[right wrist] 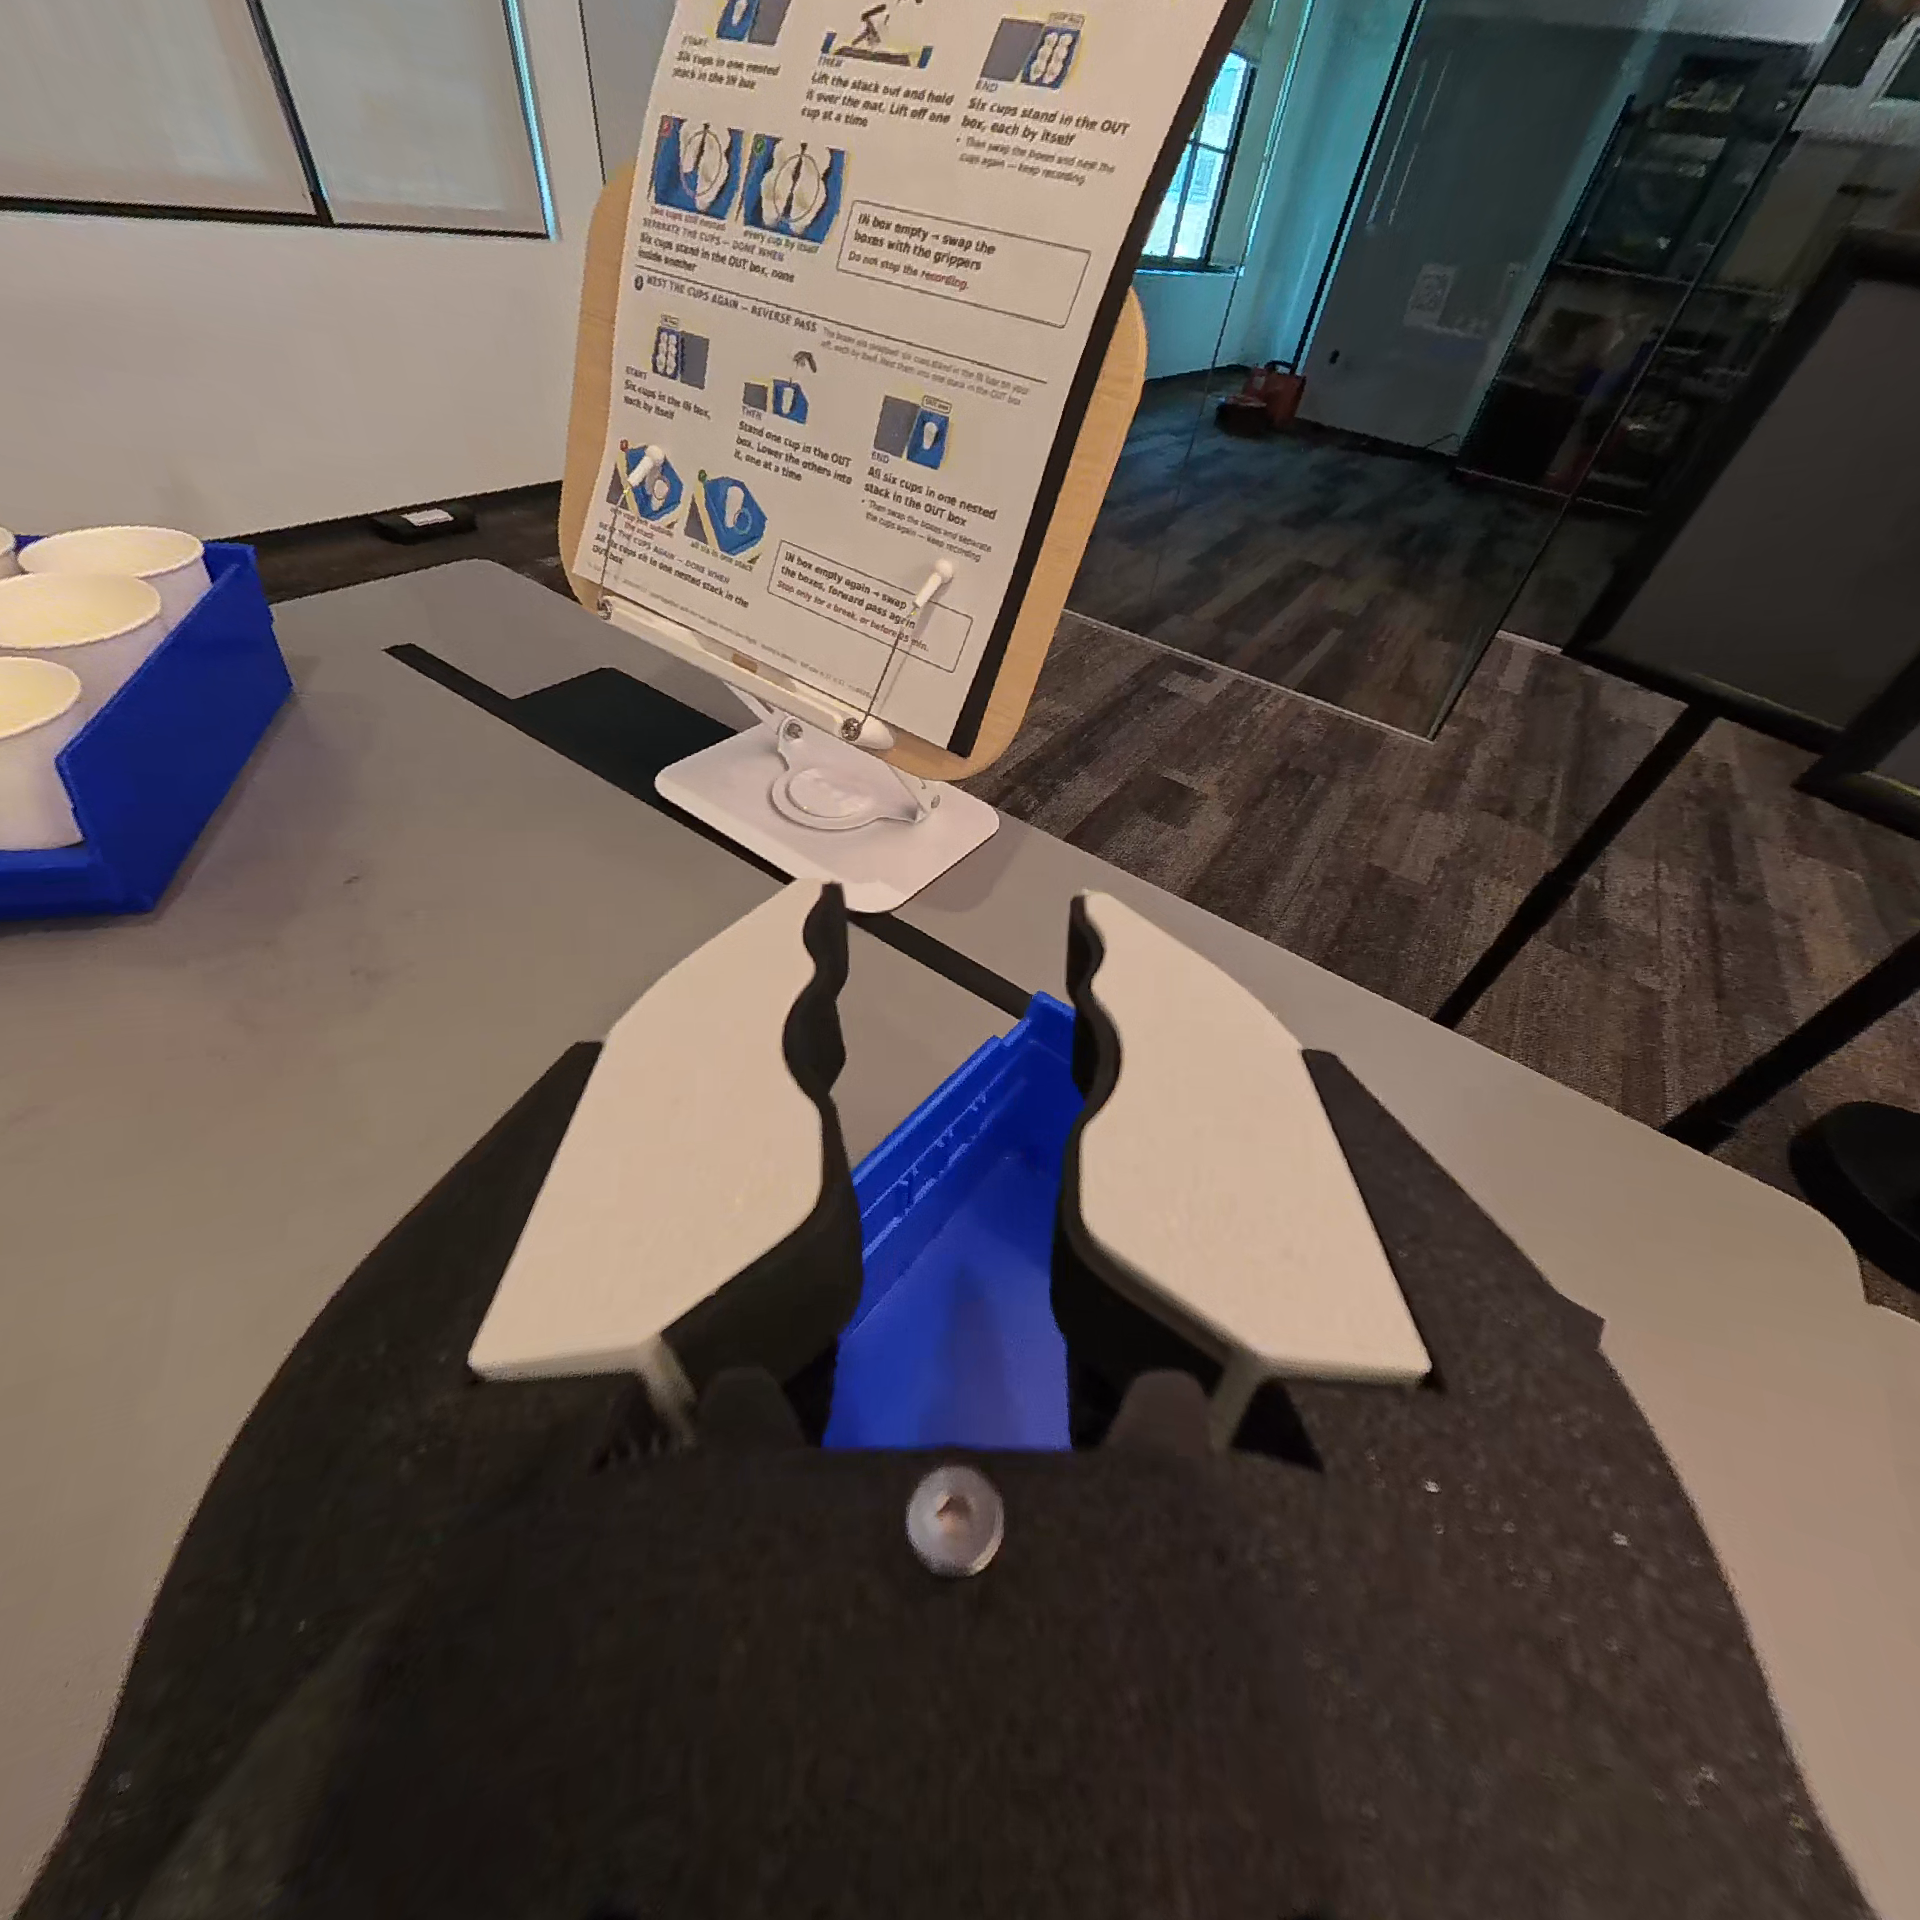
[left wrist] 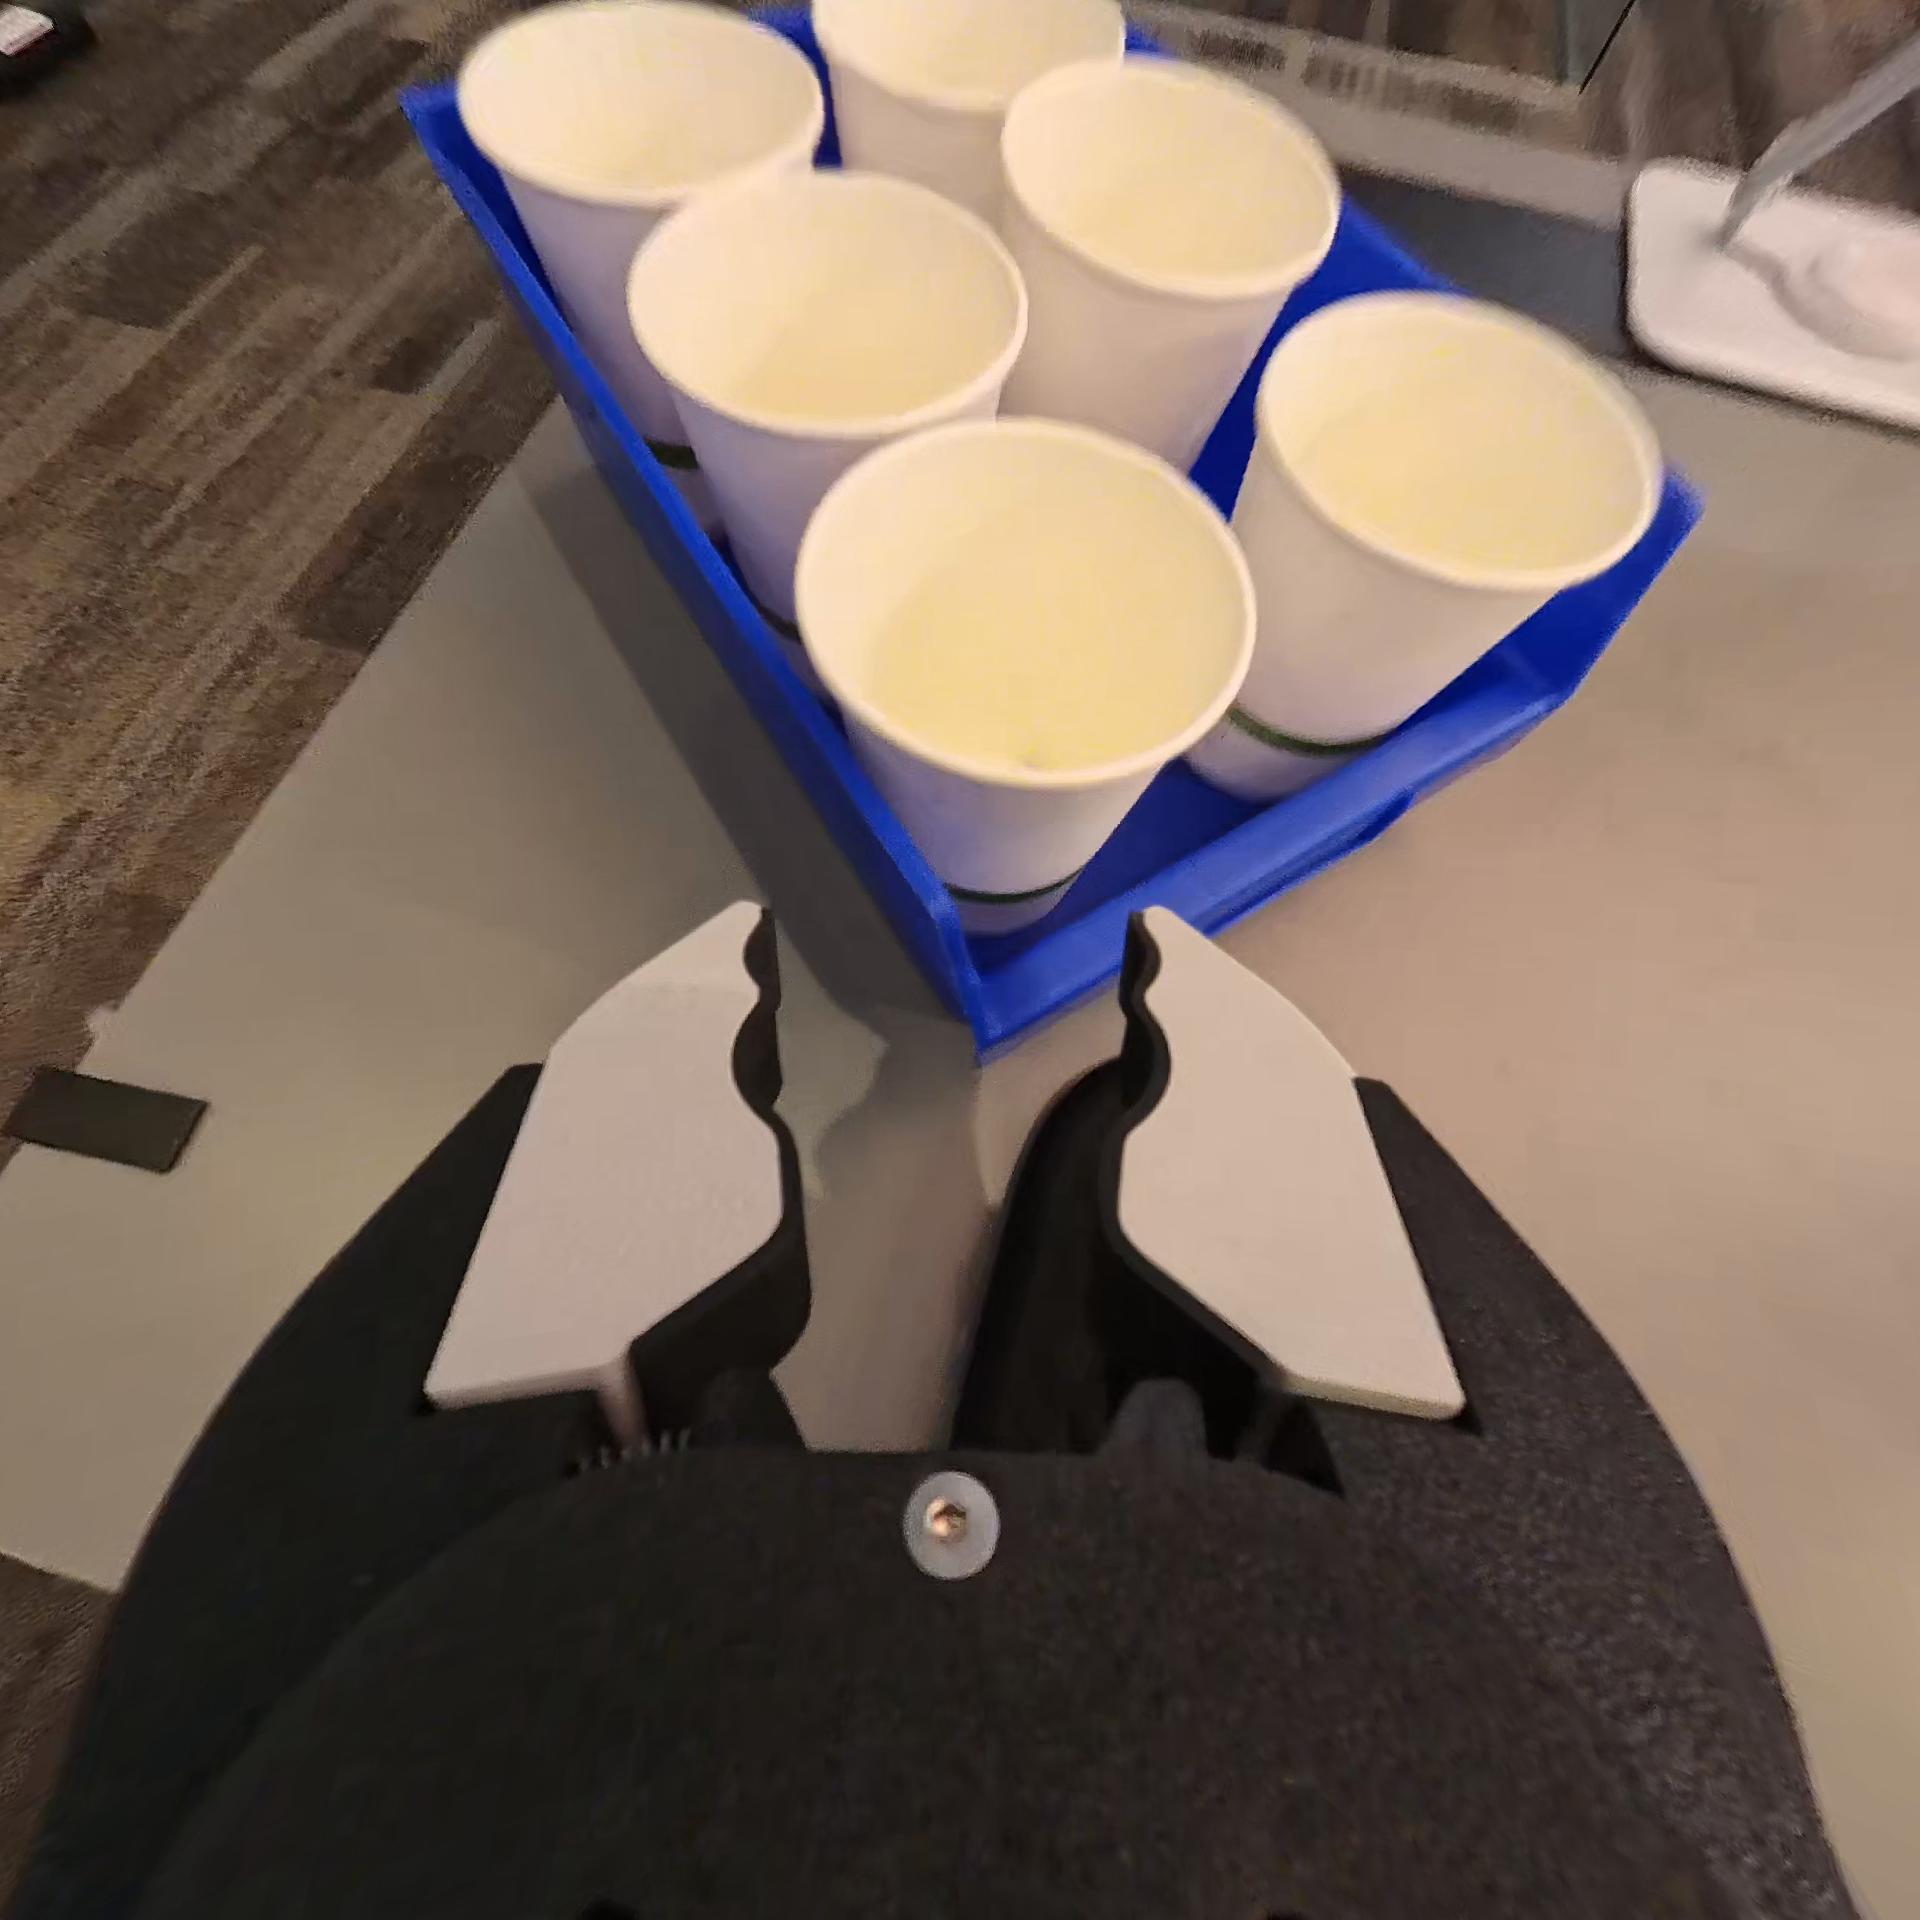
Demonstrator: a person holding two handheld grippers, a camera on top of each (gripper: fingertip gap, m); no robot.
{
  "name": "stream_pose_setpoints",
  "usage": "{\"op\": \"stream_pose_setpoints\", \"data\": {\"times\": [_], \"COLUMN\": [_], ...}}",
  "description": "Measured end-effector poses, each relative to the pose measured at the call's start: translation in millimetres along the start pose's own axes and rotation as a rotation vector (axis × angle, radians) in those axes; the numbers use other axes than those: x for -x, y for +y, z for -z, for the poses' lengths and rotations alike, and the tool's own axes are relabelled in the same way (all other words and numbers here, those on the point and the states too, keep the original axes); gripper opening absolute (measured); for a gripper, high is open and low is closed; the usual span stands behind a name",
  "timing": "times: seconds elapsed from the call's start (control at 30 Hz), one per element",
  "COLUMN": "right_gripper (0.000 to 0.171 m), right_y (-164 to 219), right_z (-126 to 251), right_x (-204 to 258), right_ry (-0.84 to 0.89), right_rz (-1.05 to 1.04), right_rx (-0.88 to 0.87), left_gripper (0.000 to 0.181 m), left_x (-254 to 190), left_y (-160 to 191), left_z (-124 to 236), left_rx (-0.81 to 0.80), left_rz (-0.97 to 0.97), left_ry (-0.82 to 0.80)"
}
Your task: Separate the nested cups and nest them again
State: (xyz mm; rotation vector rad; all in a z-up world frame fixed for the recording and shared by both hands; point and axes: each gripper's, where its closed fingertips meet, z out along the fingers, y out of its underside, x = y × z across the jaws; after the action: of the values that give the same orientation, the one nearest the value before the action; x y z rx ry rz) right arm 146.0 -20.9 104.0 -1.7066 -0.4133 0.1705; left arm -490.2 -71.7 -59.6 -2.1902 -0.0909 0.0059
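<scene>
With six cups point(left wrist: 1023, 623) standing apart in the tray point(left wrist: 1351, 831), your left gripper point(left wrist: 951, 925) and right gripper point(right wrist: 951, 904) hang spread, empty, ready for nesting.

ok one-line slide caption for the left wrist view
Open left gripper hovers before a blue bin holding six separate upright paper cups.

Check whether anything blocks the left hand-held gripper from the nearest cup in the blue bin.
Only the bin's own corner wall lies between the open left hand-held gripper and the nearest cup, low down. The cup's rim stands well above that wall, so nothing visible blocks a grasp from above.
</scene>
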Motion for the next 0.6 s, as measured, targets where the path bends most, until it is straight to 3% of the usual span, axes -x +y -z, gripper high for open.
{"op": "stream_pose_setpoints", "data": {"times": [0.3, 0.6], "right_gripper": [0.04, 0.038], "right_y": [9.1, 20.7], "right_z": [-3.7, -7.1], "right_x": [-4.0, -9.2], "right_ry": [0.015, 0.04], "right_rz": [0.013, 0.051], "right_rx": [0.043, 0.111], "left_gripper": [0.039, 0.016], "left_x": [21.8, 17.3], "left_y": [1.8, -2.6], "left_z": [-35.2, -54.6], "left_rx": [-0.061, -0.068], "left_rz": [-0.2, -0.114], "left_ry": [-0.273, -0.164]}}
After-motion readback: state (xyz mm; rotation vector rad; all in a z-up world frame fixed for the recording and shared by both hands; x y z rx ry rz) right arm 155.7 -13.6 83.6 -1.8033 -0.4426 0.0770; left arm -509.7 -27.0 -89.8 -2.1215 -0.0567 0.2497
